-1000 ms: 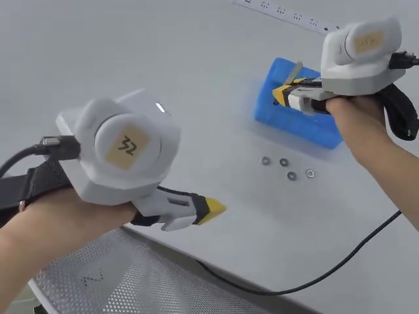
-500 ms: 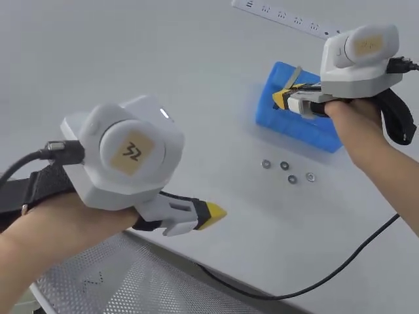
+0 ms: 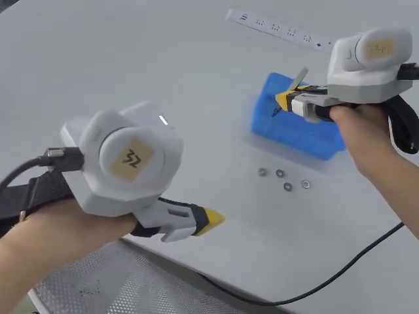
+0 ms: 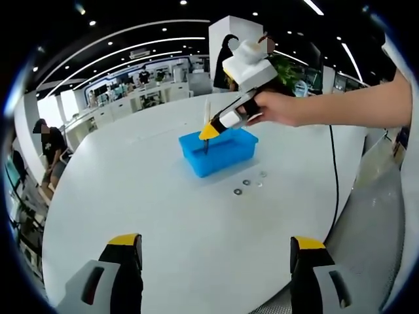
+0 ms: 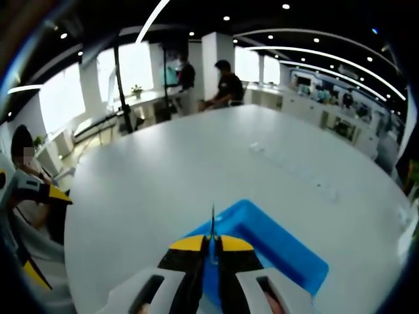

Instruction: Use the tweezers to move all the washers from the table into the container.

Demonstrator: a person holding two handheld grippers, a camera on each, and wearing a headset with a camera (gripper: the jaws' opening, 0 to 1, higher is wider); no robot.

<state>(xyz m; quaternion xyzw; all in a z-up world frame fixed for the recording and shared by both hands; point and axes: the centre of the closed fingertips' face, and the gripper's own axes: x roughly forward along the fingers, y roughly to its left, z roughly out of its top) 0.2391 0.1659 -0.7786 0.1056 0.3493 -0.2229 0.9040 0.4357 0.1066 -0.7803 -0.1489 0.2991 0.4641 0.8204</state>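
Several small metal washers (image 3: 283, 179) lie in a loose row on the white table (image 3: 163, 72), just in front of a blue rectangular container (image 3: 298, 127). My right gripper (image 3: 283, 101) is shut on thin silver tweezers (image 3: 300, 76) and hovers over the container's left part. In the right gripper view the tweezers (image 5: 212, 226) stick out between the shut jaws, above the container (image 5: 275, 245). My left gripper (image 3: 211, 220) is held near the table's front edge, far from the washers. Its jaws stand wide open with nothing between them (image 4: 216, 261), facing the container (image 4: 219, 152) and washers (image 4: 249, 185).
A white power strip (image 3: 275, 29) lies at the back of the table. A black cable (image 3: 340, 261) trails across the front right. A perforated metal surface (image 3: 98, 281) sits below the table edge at lower left. People stand in the background of the right gripper view.
The head camera has shifted slightly. The right gripper stays over the container with the tweezers in it. The left gripper has barely moved.
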